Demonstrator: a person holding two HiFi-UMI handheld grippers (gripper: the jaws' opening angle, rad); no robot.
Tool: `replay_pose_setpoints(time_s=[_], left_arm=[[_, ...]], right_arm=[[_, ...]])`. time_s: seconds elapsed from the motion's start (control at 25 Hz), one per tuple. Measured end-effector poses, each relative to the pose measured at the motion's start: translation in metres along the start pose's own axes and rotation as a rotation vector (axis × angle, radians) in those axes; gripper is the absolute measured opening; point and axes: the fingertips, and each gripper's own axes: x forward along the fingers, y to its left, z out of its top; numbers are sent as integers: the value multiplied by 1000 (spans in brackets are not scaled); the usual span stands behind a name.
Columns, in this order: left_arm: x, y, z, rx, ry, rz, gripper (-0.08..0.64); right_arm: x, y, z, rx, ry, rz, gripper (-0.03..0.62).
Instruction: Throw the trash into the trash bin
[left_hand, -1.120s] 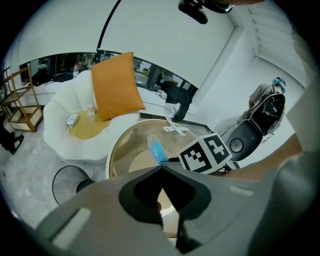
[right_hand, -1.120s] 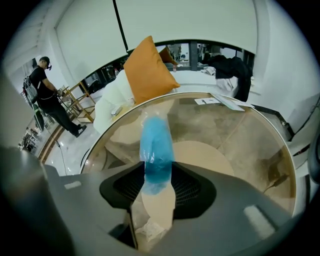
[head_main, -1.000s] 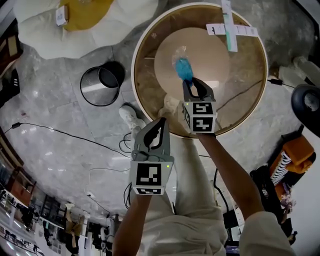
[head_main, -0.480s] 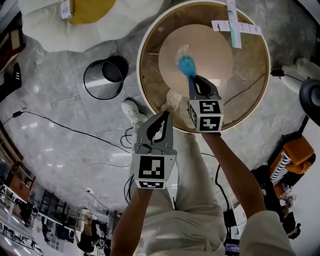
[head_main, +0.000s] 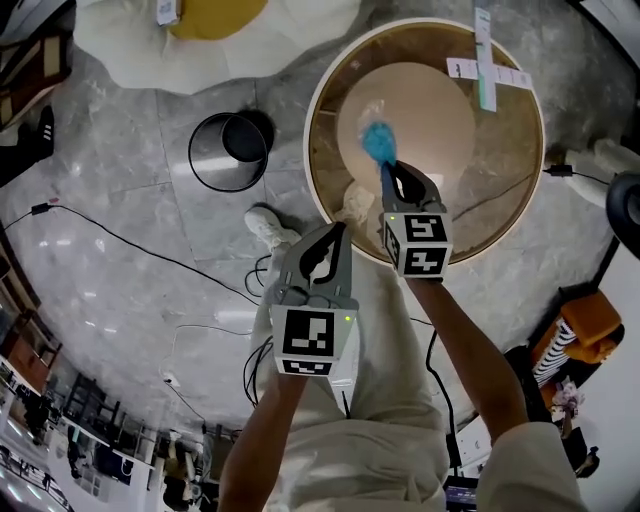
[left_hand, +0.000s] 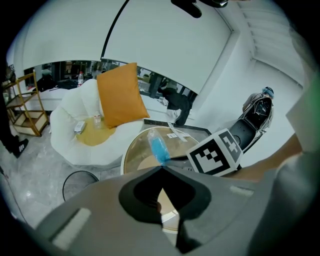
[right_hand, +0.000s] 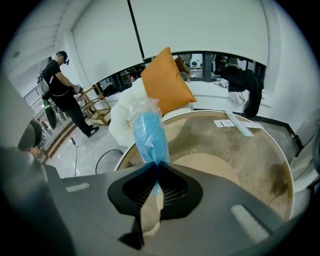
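Observation:
A crumpled blue plastic wrapper (head_main: 378, 143) hangs just above the round wooden table (head_main: 500, 170). My right gripper (head_main: 386, 170) has just closed its jaws on the wrapper's lower end. In the right gripper view the wrapper (right_hand: 150, 131) stands up from the pinched tips of the right gripper (right_hand: 157, 165). My left gripper (head_main: 338, 230) hovers near the table's front rim, shut with nothing in it; in its own view the left gripper (left_hand: 162, 168) has its tips meeting. The black wire trash bin (head_main: 243, 137) stands on the floor left of the table.
White paper strips (head_main: 485, 68) lie on the table's far side. A white lounge chair with a yellow cushion (head_main: 215, 18) sits beyond the bin. Cables (head_main: 130, 250) trail over the marble floor. Another person (right_hand: 62, 85) stands far left in the right gripper view.
The right gripper has shut on the blue wrapper and lifted it off the table top. Both grippers have risen a little, and the head view has shifted so table and bin sit further right.

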Motion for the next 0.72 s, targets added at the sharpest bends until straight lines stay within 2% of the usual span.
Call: replay_pose_setpoints(time_s=[0.2, 0.4, 0.72], left_arm=[[-20, 19, 2, 1, -11, 16, 1], [-42, 47, 3, -5, -38, 41, 2], [-71, 85, -21, -50, -56, 78, 2]], right_arm=[[-3, 37, 13, -3, -40, 86, 45], [-4, 74, 20, -30, -47, 104, 46], [9, 136, 18, -105, -38, 160, 46]])
